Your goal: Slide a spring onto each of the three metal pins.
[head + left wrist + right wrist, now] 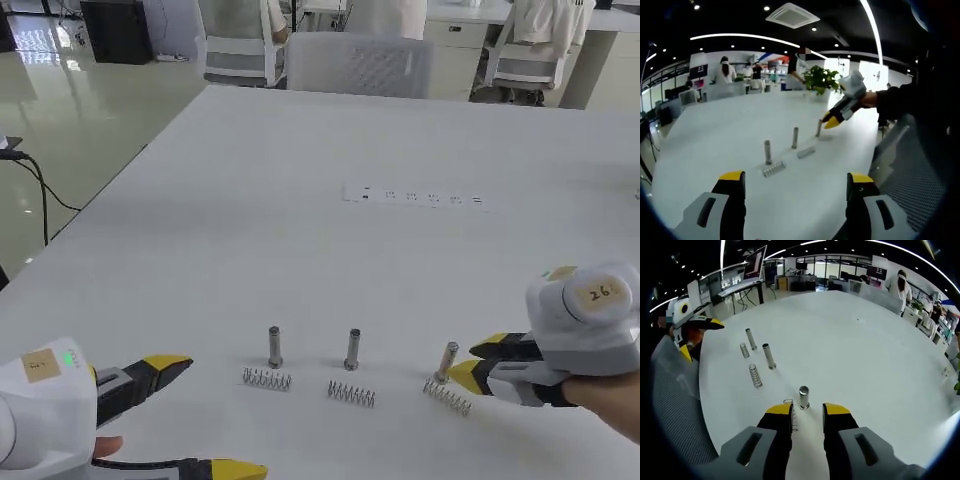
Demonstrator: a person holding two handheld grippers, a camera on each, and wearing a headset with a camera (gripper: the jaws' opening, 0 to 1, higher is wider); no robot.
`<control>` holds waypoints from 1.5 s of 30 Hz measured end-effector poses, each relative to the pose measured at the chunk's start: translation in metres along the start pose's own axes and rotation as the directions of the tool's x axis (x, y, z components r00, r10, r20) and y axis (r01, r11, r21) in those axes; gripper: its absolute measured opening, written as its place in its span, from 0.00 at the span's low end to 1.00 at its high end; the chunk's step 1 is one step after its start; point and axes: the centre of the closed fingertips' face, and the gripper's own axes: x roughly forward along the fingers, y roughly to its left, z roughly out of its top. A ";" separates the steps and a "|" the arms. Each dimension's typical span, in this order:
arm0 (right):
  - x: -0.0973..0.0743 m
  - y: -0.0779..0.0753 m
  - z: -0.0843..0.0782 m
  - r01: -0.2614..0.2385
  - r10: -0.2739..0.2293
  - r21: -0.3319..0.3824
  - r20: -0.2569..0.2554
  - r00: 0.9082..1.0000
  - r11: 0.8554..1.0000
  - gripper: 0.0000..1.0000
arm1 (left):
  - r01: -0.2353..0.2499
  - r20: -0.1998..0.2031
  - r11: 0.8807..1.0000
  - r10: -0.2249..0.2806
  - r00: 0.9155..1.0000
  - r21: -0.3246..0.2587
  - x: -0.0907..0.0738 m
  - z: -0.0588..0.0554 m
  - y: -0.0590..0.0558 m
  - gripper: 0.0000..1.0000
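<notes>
Standing on white table [300, 200]: three metal pins [352, 349], one spring [351, 393] lying at each pin's six o'clock. Right gripper [468, 361], released, at rightmost pin's [447, 361] three o'clock; left gripper [220, 415] released.

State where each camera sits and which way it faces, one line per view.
Head view: on the headset, facing down at the table; left gripper and right gripper show.
Left gripper view: on that gripper, along its jaws toward the right gripper.
Right gripper view: likewise, facing the nearest pin.
All share the pins and springs.
</notes>
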 end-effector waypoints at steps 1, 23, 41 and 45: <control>0.000 0.000 -0.001 0.000 0.000 0.000 -0.001 1.000 1.000 0.22 | 0.002 -0.001 1.000 -0.002 1.000 0.000 0.000 0.000 0.000 0.79; 0.008 0.020 -0.023 -0.073 0.069 -0.049 -0.084 0.994 0.996 0.18 | 0.012 -0.006 1.000 -0.012 1.000 0.007 0.001 -0.001 -0.002 0.78; 0.012 0.026 -0.036 -0.103 0.093 -0.071 -0.139 0.986 0.992 0.14 | 0.025 -0.012 1.000 -0.025 1.000 0.007 0.005 -0.001 -0.005 0.77; 0.013 0.026 -0.037 -0.105 0.093 -0.081 -0.147 0.985 0.991 0.13 | 0.026 -0.012 1.000 -0.026 1.000 0.005 0.006 -0.001 -0.006 0.77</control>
